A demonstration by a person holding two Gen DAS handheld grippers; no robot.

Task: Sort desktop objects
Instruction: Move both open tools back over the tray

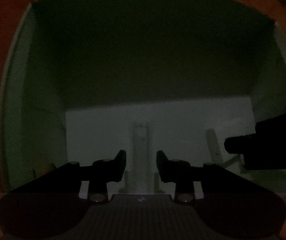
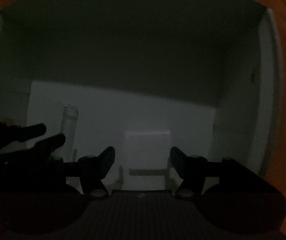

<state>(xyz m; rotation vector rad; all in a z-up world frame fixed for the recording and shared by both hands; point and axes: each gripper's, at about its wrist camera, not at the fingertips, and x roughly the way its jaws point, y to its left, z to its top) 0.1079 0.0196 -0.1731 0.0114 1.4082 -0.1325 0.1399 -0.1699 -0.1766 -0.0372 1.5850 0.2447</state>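
A pale upright strip, its long axis running straight away from the camera, stands on the white box floor just ahead of the left gripper, whose jaws are apart and empty. In the right view a white block sits squarely before the right gripper, jaws spread wide beside it. Everything is dim.
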